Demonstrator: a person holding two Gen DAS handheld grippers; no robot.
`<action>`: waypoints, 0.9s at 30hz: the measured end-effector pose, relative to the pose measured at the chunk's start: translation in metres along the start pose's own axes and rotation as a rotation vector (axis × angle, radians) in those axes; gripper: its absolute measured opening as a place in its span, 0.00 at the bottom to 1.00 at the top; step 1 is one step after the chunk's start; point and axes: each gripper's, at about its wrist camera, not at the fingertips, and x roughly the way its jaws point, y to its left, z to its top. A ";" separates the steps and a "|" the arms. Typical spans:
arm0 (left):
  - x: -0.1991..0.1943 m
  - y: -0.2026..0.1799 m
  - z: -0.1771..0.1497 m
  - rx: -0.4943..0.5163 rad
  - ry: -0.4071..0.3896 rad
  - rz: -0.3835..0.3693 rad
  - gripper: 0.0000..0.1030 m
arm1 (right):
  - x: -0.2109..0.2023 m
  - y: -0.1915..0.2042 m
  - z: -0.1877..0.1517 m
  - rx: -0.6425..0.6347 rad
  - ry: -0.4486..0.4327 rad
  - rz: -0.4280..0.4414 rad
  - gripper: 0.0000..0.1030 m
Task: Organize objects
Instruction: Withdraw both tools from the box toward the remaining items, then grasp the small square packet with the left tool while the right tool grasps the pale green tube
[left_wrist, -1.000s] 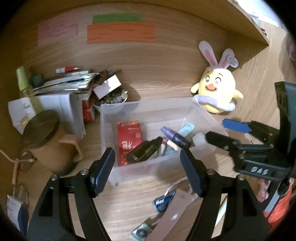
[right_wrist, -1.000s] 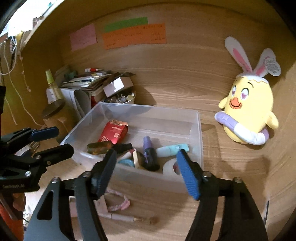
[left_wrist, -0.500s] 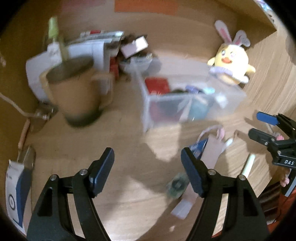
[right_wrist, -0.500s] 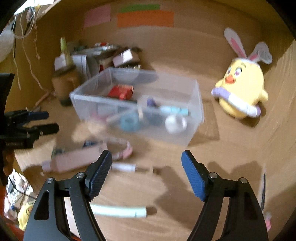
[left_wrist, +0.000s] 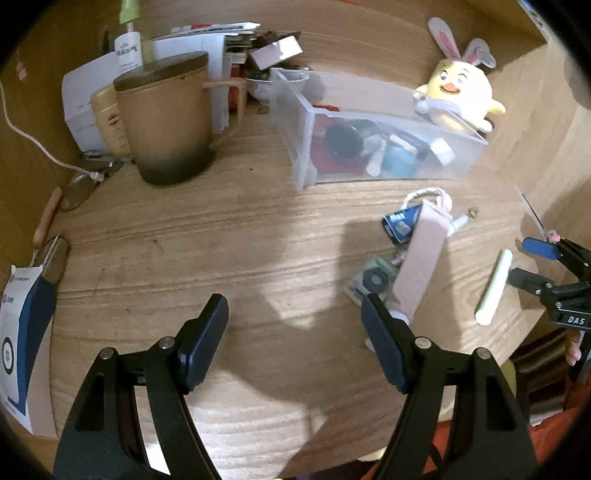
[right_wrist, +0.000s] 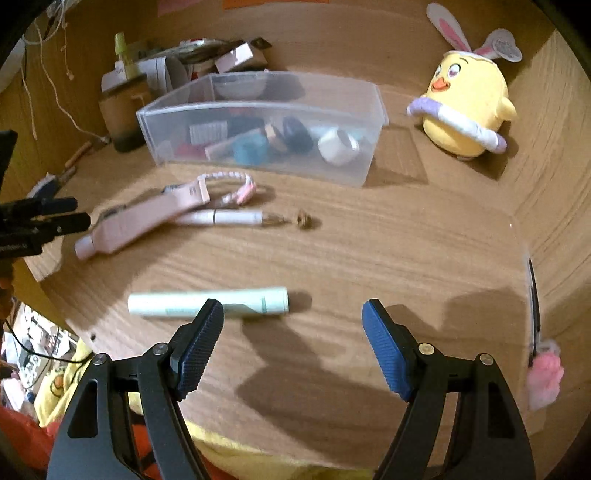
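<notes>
You are hovering both tools spread wide and empty: the right tool (right_wrist: 291, 328) is nearer the mint tube (right_wrist: 208, 302), lying crosswise at lower left on the counter (right_wrist: 369, 251); the left tool (left_wrist: 293, 328) is farther.

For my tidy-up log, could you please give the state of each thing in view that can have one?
Left gripper: open, empty.
Right gripper: open, empty.
Clear bin: lidless, partly filled.
Brown mug: upright, lid on.
Mint tube: lying flat, capped.
Plush chick: upright.
</notes>
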 end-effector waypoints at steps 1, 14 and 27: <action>0.001 -0.002 0.000 0.009 0.002 -0.001 0.72 | 0.001 0.001 -0.001 -0.003 0.005 0.002 0.73; 0.019 -0.021 0.011 0.028 0.011 -0.046 0.72 | 0.015 0.031 0.006 -0.091 -0.004 0.043 0.77; 0.023 -0.037 0.018 0.074 -0.025 -0.062 0.29 | 0.023 0.024 0.028 -0.091 0.011 0.105 0.79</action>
